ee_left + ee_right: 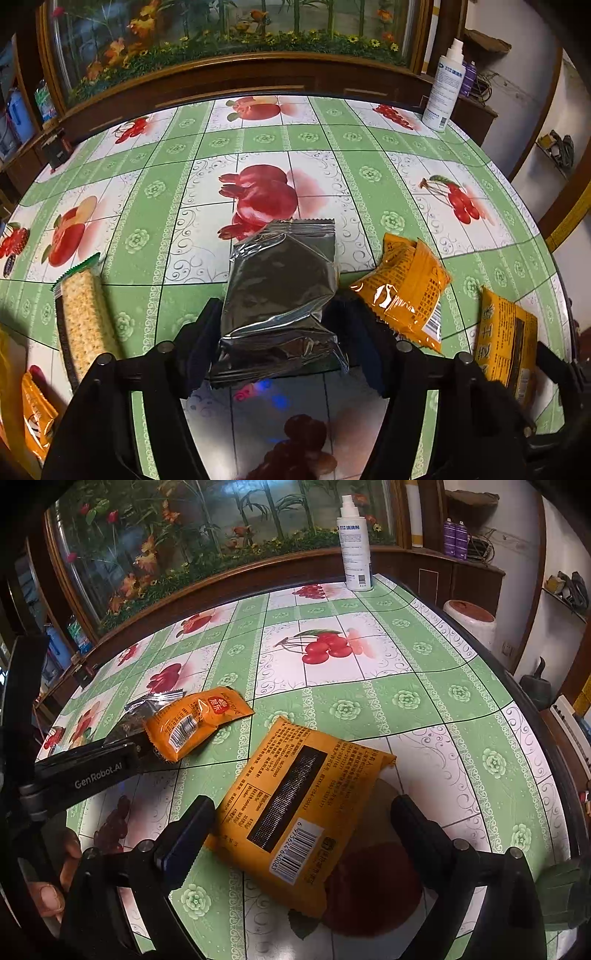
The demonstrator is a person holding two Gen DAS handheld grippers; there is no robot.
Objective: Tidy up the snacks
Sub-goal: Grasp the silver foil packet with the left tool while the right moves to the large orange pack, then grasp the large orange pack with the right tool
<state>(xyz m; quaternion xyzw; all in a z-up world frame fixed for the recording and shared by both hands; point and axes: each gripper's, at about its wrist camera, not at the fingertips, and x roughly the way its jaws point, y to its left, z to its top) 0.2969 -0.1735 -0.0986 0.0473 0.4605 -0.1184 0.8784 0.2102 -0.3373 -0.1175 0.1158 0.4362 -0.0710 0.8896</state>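
The left gripper [275, 325] is standing apart around a crinkled silver foil packet [282, 291]; the right gripper [303, 823] is gaping around a flat, glossy orange packet [301, 805].

Table [369, 173] with green-white fruit-print cloth; on it: silver foil packet [280, 295] centre; small orange packet [406, 291] just right; larger orange packet [303, 805]; cracker pack [83, 325] left; white spray bottle [355, 550] at far edge.

In the left wrist view, a foil packet [280, 291] lay mid-frame on the surface [369, 177], a cracker pack [83, 325] at lower left, two snack packets [406, 291] [509, 339] at right, a spray bottle [443, 88] at upper right.
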